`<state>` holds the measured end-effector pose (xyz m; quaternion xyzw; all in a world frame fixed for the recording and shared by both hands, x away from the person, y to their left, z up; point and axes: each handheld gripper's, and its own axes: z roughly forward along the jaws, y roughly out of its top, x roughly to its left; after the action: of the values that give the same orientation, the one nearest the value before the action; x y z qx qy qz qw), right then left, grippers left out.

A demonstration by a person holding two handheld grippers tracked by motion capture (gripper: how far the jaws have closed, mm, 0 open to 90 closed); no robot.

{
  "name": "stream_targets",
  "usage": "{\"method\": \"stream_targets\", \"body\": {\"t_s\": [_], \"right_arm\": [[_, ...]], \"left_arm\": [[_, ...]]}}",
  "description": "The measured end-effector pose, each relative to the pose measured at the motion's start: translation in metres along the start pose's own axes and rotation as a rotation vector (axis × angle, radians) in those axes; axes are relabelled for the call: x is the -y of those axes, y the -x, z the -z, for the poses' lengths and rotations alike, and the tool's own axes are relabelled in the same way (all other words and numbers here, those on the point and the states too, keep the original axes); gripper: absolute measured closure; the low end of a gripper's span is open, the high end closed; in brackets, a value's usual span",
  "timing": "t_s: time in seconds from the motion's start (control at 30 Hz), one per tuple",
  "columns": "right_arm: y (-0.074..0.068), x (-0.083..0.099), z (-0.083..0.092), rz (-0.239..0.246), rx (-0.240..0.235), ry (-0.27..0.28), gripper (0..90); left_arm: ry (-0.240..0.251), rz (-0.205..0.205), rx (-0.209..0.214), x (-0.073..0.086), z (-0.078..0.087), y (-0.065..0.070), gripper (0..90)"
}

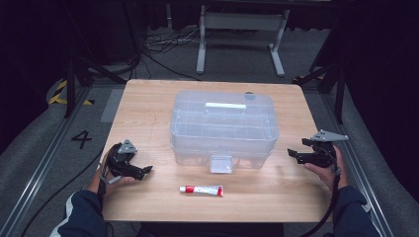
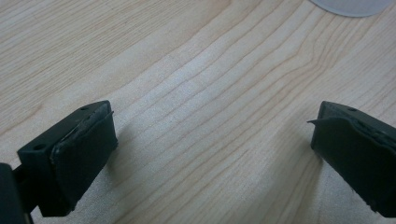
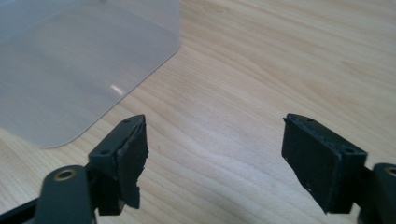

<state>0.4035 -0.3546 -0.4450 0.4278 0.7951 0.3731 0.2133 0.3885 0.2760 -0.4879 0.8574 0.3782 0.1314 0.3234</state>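
A clear plastic storage box (image 1: 223,126) with a white handle on its lid stands in the middle of the wooden table (image 1: 143,113). Its front latch (image 1: 221,164) faces me. A red and white tube (image 1: 201,190) lies flat in front of the box. My left gripper (image 1: 144,172) rests low at the front left, open, with bare wood between its jaws (image 2: 212,135). My right gripper (image 1: 296,147) hovers to the right of the box, open and holding nothing (image 3: 215,140). A rounded corner of the box (image 3: 70,70) lies just ahead of its left jaw.
Bare wood runs along both sides of the box and along the front edge by the tube. An edge of the box (image 2: 350,5) shows at the top of the left gripper view. Behind the table are a white metal frame (image 1: 242,34), floor cables and dark stands.
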Motion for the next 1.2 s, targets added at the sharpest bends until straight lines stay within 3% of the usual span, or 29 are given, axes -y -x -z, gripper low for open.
{"method": "stream_targets", "body": {"t_s": [0.57,0.8,1.2], "right_arm": [[-0.006,-0.023,0.025,0.032,0.002,0.090,25.7],[-0.013,-0.043,0.044,0.072,0.017,0.186,30.3],[-0.024,-0.074,0.049,0.126,-0.006,0.238,31.0]], "left_arm": [[0.001,0.002,-0.003,0.000,0.000,0.000,0.5],[0.001,0.002,-0.003,0.000,0.000,0.000,0.5],[0.002,0.007,-0.002,0.000,0.000,0.001,0.5]]}}
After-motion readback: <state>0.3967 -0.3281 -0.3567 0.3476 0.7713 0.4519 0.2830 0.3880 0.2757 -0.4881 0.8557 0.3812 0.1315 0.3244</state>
